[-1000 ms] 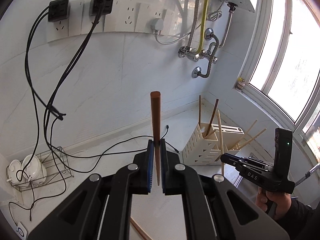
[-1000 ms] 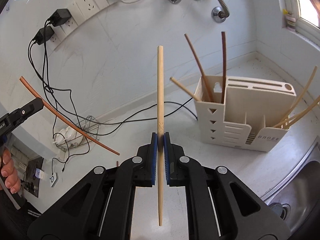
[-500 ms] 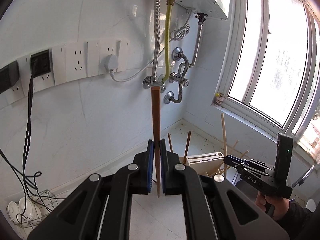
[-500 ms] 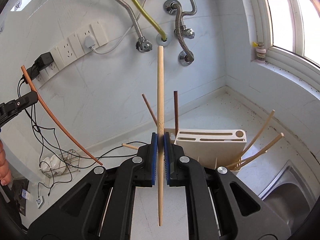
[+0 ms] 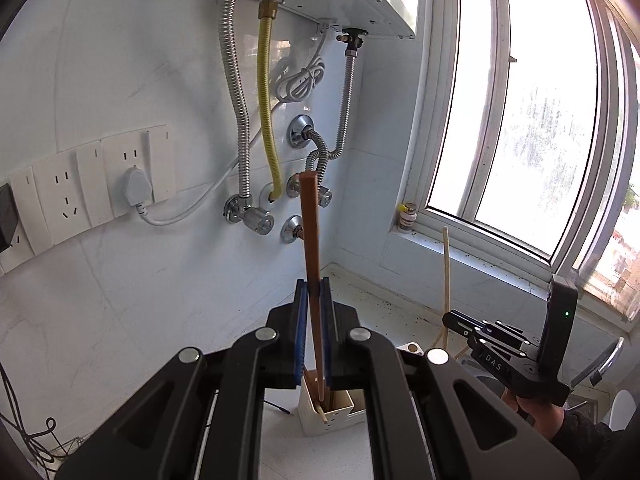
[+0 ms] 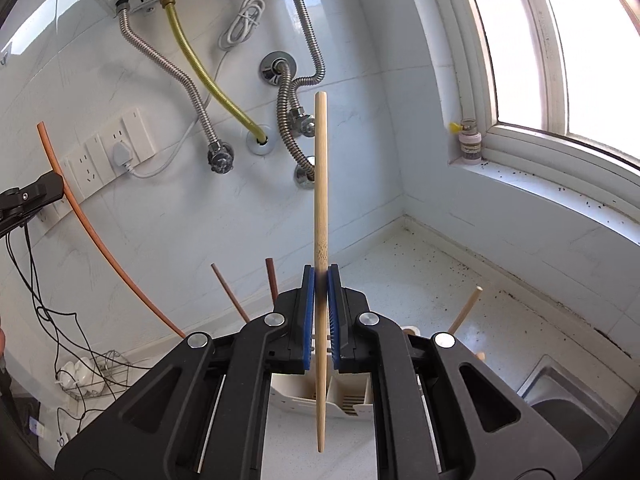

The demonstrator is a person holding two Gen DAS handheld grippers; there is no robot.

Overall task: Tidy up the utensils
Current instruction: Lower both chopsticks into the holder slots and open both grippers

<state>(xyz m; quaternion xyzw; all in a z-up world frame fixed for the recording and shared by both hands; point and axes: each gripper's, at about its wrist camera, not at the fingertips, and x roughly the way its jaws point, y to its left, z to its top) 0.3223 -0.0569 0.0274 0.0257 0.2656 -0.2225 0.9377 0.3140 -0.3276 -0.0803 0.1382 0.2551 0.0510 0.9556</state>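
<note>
Chopsticks in both claws, held above a cream utensil holder. Left claw [image 5: 314, 292] is clamped on a reddish-brown chopstick [image 5: 310, 232], blue pads pressing its lower half; stick stands near upright, top end in front of the wall pipes [image 5: 240, 120], thin tip pointing down into an open compartment of the utensil holder [image 5: 320, 412] right below the claw, where another pale stick end shows; cannot tell if the tip touches anything. Right claw [image 6: 321, 276] is clamped on a light bamboo chopstick [image 6: 321, 184], gripped around mid-length, upright, tip hanging below the pads over the holder's slotted compartments [image 6: 348, 398] just under the claw. Two brown chopsticks [image 6: 272, 280] poke up from the holder left of the right claw, one pale stick [image 6: 466, 308] leans out to its right. Holder sits on the white speckled surface [image 6: 420, 280] in the corner, steel sink [image 6: 568, 400] to lower right of the right claw. In the left wrist view the right claw shows at lower right, held by a hand [image 5: 536, 412] in a dark sleeve. Window ahead-right of both claws.
</note>
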